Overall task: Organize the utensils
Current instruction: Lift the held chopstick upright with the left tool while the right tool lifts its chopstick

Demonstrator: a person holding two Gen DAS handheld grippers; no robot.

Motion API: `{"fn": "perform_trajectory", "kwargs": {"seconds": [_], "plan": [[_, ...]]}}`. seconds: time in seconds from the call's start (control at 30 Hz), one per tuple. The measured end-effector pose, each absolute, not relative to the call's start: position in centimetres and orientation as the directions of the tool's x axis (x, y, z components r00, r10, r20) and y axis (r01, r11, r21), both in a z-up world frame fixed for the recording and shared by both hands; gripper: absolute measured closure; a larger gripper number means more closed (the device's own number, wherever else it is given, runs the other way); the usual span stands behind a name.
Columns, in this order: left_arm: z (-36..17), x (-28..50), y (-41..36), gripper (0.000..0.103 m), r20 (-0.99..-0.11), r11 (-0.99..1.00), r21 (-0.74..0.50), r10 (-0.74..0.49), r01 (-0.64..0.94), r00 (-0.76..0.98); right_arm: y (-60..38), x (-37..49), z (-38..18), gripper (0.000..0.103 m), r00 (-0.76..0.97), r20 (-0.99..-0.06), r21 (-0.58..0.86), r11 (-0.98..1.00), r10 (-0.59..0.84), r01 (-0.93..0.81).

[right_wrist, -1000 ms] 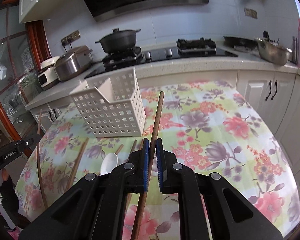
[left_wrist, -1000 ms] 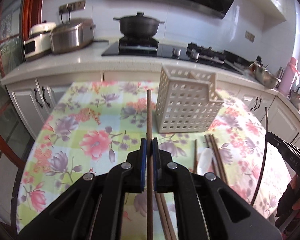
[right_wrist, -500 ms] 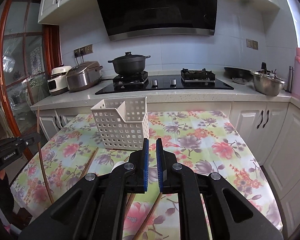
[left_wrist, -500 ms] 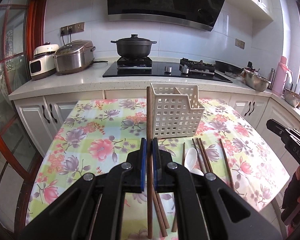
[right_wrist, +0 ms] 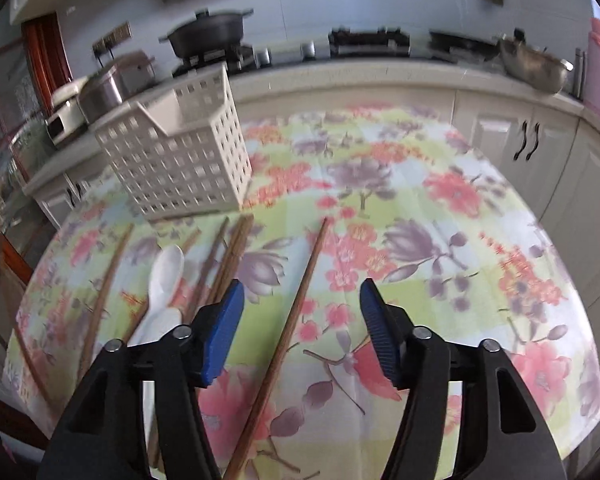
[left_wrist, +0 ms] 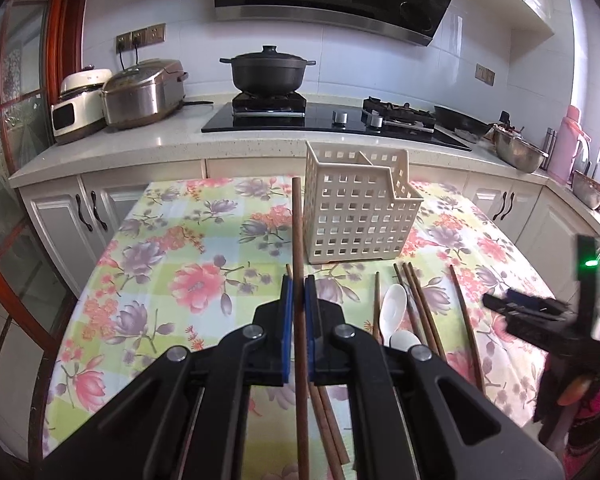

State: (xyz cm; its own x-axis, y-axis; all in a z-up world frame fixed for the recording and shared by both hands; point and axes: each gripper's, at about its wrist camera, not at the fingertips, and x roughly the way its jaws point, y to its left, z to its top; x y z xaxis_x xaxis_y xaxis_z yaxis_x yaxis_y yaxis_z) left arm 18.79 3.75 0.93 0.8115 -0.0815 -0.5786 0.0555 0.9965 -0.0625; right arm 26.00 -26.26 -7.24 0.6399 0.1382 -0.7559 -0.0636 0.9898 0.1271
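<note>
- Left gripper (left_wrist: 299, 292): blue pads clamped together on one brown chopstick (left_wrist: 297, 232), held above the table with its tip up beside the left wall of the white basket (left_wrist: 358, 216).
- Only in the left wrist view: basket interior with its divider, both sections looking empty; far right, the right gripper seen from outside with a green light above it, and part of a person's hand (left_wrist: 576, 388) behind.
- Loose on the cloth, left to right: a single chopstick, a white spoon (left_wrist: 396, 308), a pair of chopsticks, one more chopstick further right.
- Right gripper (right_wrist: 300, 300): jaws opening, pads apart, a lone chopstick (right_wrist: 296, 320) lying flat on the table between them, touched by neither pad.
- Only in the right wrist view, which is blurred: the bare right half of the table, the basket from its far corner, the spoon and other chopsticks to the left of the left pad.
- Surface: a table under a flowered cloth (left_wrist: 188, 248), pink and purple blooms on green and yellow squares.
- Room, left to right: glass door with red frame, two rice cookers (left_wrist: 140, 92), black pot (left_wrist: 267, 74) on a hob, range hood above, steel bowl, pink flask, white cabinets below.
</note>
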Motion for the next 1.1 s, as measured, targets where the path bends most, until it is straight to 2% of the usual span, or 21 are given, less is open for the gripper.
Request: {"fn": "perform_trajectory", "kwargs": {"seconds": [0.13,0.37,0.47,0.53,0.83,1.1], "plan": [[1.1,19.5,3.4,0.097,-0.578,0.995,-0.061,-0.095,0.073,0.810,-25.2,28.1,-9.3,0.065,0.586,-0.803,0.077,0.995,0.104,-0.070],[1.8,20.1,3.0,0.097,-0.562,0.994,-0.055,-0.106,0.091,0.820,-24.5,29.6,-10.0,0.073,0.578,-0.815,0.004,0.998,0.036,-0.057],[1.6,20.3,3.0,0.097,-0.565,0.994,-0.052,-0.105,0.091,0.818,-24.1,29.4,-10.0,0.093,0.586,-0.810,-0.009,0.998,0.026,-0.056],[1.4,20.3,3.2,0.097,-0.566,0.994,-0.057,-0.106,0.090,0.818,-24.4,29.1,-9.9,0.095,0.594,-0.802,0.026,0.998,0.054,-0.055],[2.6,19.2,3.6,0.097,-0.532,0.994,-0.059,-0.112,0.095,0.839,-24.7,24.5,-2.8,0.095,0.788,-0.595,0.109,0.988,0.156,-0.113],[3.3,17.7,3.3,0.097,-0.492,0.994,-0.055,-0.109,0.094,0.864,-24.6,20.9,1.2,0.095,0.882,-0.442,0.088,0.986,0.165,-0.141]]}}
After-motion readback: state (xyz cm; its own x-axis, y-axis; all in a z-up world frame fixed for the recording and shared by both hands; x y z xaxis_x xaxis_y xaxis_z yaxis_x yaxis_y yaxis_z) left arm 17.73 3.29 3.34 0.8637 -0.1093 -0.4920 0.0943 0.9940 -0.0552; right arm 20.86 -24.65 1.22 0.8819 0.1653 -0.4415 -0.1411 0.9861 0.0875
